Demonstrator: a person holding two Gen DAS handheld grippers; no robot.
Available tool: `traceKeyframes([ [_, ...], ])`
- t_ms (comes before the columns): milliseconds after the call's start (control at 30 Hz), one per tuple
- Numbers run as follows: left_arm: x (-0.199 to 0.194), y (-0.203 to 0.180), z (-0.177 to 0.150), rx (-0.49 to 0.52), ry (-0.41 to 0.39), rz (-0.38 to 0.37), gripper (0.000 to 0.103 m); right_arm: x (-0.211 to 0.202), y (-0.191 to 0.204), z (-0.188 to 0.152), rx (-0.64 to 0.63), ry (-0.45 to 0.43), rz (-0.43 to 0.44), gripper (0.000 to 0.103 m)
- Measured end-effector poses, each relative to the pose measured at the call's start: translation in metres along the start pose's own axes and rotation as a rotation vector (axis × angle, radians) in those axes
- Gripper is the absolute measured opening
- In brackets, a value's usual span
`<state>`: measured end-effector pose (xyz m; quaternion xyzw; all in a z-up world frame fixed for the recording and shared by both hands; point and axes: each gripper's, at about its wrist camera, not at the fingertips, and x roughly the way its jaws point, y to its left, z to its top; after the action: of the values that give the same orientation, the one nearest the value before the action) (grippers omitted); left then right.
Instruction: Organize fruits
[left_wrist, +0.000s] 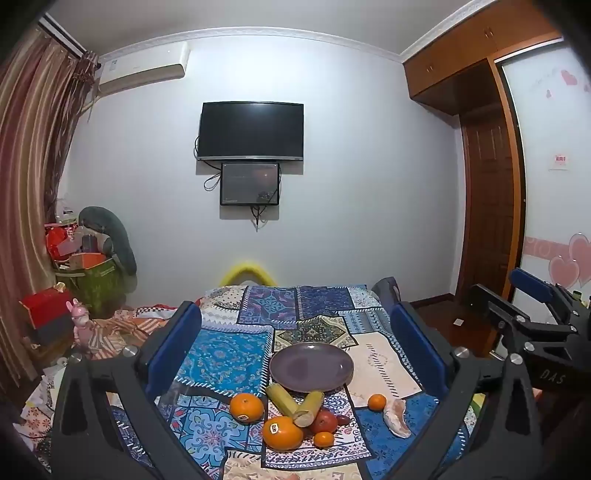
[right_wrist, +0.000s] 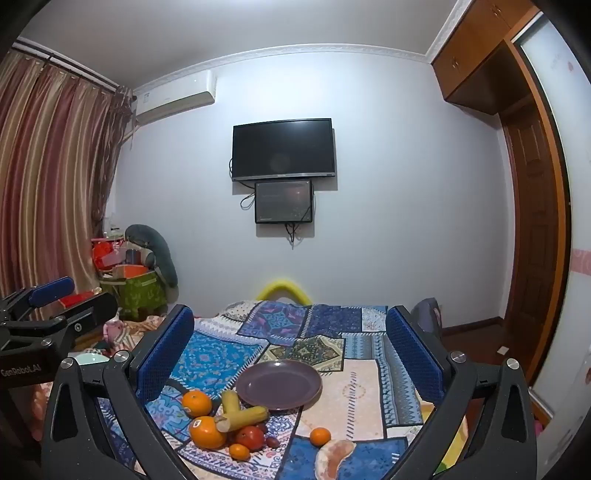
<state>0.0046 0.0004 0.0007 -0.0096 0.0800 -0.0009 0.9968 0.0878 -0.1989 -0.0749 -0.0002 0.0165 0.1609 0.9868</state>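
Observation:
A purple plate (left_wrist: 311, 366) (right_wrist: 279, 384) lies empty on the patchwork cloth (left_wrist: 229, 354). In front of it lie two large oranges (left_wrist: 246, 407) (left_wrist: 282, 432), two yellow-green sugarcane pieces (left_wrist: 308, 408) (left_wrist: 281, 398), a red apple (left_wrist: 323, 421), a small dark fruit (left_wrist: 343, 420), two small tangerines (left_wrist: 376, 402) (left_wrist: 324, 439) and a peeled pomelo wedge (left_wrist: 396, 418) (right_wrist: 332, 458). My left gripper (left_wrist: 295, 354) is open and empty above the fruits. My right gripper (right_wrist: 291, 358) is open and empty, also above them. It shows at the right of the left wrist view (left_wrist: 532, 295).
The cloth covers a table. Beyond it a yellow chair back (left_wrist: 247, 273) stands at the far edge. Boxes and a green bin (left_wrist: 92, 280) pile up at the left by the curtain. A wardrobe (left_wrist: 491, 177) stands at the right.

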Motion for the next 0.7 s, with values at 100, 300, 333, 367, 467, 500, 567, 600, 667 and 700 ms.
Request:
traceKeyframes([
  [100,-0.0024,-0.0024,0.0002,0.012,-0.018,-0.004,0.103,-0.0003,-0.0001,0.0004,0.000,-0.001,0.005,0.103],
  [300,-0.0032,-0.0012,-0.0010,0.000,-0.014,-0.017,0.103,-0.0017,0.0009,0.0006,-0.003,-0.005,0.007,0.103],
  [333,-0.0023,0.0001,-0.0018,-0.003,-0.012,-0.019,0.103,0.0004,-0.0005,-0.0049,-0.002,-0.009,0.003,0.103],
  [367,-0.0027,0.0001,-0.0017,-0.003,-0.014,-0.019,0.103,0.0000,-0.0003,-0.0059,-0.001,-0.009,0.003,0.103],
  [467,-0.0038,0.0011,-0.0009,-0.002,-0.018,-0.016,0.103,-0.0017,0.0008,-0.0002,0.000,-0.004,0.000,0.103],
  [500,-0.0040,0.0003,-0.0006,-0.002,-0.018,-0.015,0.103,-0.0017,0.0003,0.0009,0.004,-0.003,0.000,0.103],
  [567,-0.0036,-0.0004,-0.0003,-0.003,-0.016,-0.014,0.103,-0.0014,-0.0013,0.0022,0.009,-0.003,-0.001,0.103],
  [600,-0.0040,-0.0006,-0.0007,-0.003,-0.017,-0.014,0.103,-0.0019,-0.0014,0.0022,0.008,-0.005,-0.002,0.103],
  [667,-0.0027,-0.0005,-0.0024,-0.003,-0.016,-0.011,0.103,-0.0017,-0.0013,0.0013,0.008,-0.005,-0.002,0.103],
  [700,-0.0024,-0.0005,-0.0029,-0.003,-0.016,-0.010,0.103,-0.0016,-0.0014,0.0012,0.008,-0.005,-0.002,0.103],
])
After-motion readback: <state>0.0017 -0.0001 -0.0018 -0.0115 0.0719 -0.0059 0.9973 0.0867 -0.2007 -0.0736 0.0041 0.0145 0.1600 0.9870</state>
